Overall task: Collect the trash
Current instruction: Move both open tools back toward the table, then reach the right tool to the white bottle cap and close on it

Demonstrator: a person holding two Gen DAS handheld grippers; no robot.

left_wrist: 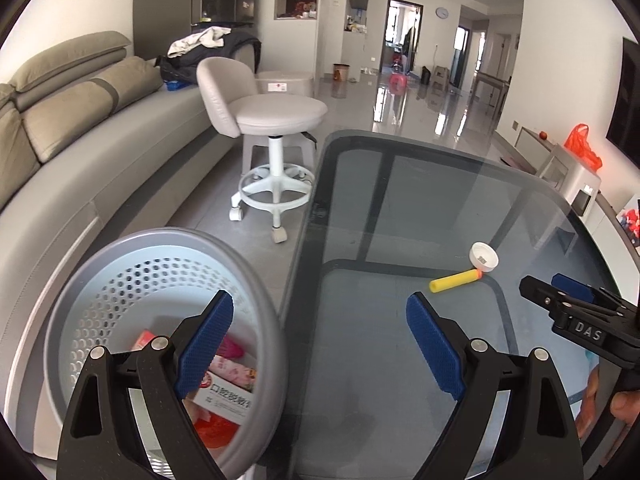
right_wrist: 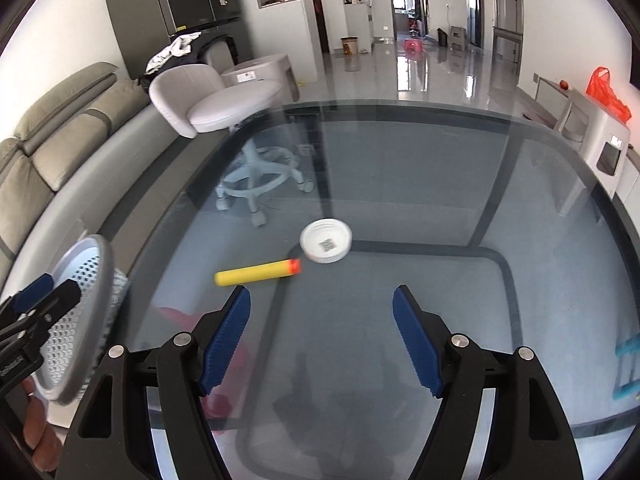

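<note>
Both grippers hung over a dark glass desk [right_wrist: 440,168] in a living room. The left gripper [left_wrist: 320,344] had its jaws wide apart with nothing between them, poised across the desk's left edge and the rim of a grey perforated wastebasket [left_wrist: 256,320] standing beside it on the floor; cartons and pink and red wrappers [left_wrist: 228,384] lay inside. The right gripper [right_wrist: 322,340] likewise held its jaws apart and empty, pointing down at the glass. Just ahead of it lay a yellow foam dart [right_wrist: 256,273] with an orange tip, which nearly touched a white bottle cap [right_wrist: 326,245] lying open side up. A pale swivel stool [left_wrist: 276,120] stood beyond the basket, near a grey sofa [left_wrist: 80,120].
</note>
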